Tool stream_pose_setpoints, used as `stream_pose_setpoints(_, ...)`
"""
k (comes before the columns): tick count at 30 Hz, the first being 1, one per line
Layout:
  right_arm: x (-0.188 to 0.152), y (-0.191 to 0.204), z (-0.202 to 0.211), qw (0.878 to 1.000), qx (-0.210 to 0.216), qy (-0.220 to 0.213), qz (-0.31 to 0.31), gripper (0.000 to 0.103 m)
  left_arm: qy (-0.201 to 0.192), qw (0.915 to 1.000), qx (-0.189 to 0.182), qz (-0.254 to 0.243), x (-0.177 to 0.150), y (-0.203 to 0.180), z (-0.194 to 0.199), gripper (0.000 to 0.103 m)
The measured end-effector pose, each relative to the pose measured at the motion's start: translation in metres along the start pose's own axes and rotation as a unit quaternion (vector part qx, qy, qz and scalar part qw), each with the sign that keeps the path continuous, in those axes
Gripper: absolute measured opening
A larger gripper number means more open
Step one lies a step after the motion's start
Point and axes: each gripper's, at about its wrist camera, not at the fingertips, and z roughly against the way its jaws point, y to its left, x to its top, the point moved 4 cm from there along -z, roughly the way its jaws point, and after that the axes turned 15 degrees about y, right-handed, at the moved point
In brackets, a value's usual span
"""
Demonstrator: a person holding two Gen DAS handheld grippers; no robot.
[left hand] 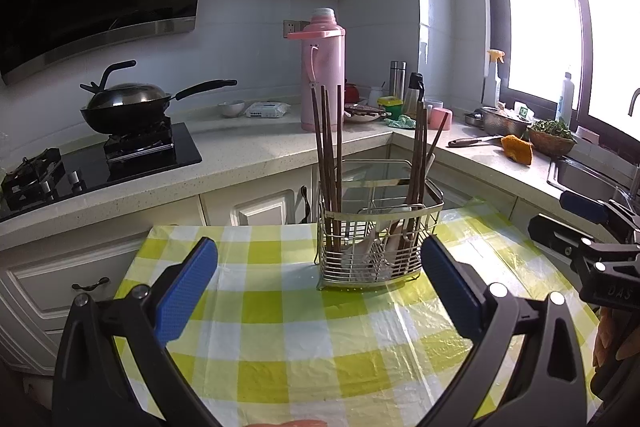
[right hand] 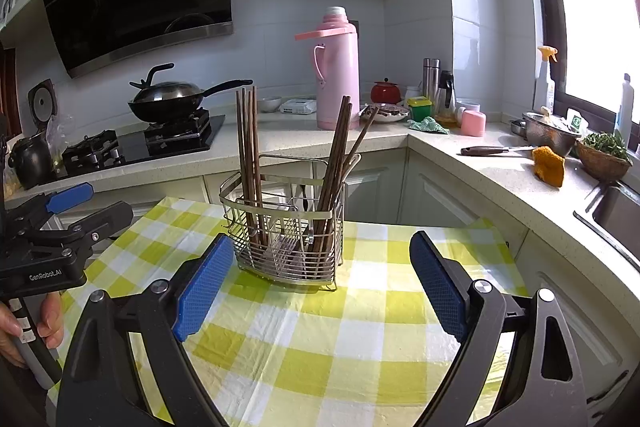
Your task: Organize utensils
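Your left tongs (left hand: 320,281) are spread wide and hold nothing, and your right tongs (right hand: 322,281) are wide and hold nothing too — both hang over the counter (left hand: 280,347) with its yellow check cloth, pointing at the wire basket (left hand: 378,247). The basket stands just ahead of you, and the brown chopsticks (left hand: 328,163) stand up in it, one bunch on each side, so they look sorted by box already. White spoons (left hand: 360,251) seem to lie low in the middle part. The tongs are likely apart so you can reach in next. You can read "GenRobot.AI" on the left tool in the right view — other writing is too small.
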Motion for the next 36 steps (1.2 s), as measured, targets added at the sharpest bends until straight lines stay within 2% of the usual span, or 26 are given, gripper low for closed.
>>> stream_pose_setpoints(36, 0.0007, 0.0057, -0.0009, 1.0, 0.001, 0.001, 0.006, 0.085, 0.004, 1.0, 0.003, 0.0, -0.0018, -0.0013, -0.0056, 0.098)
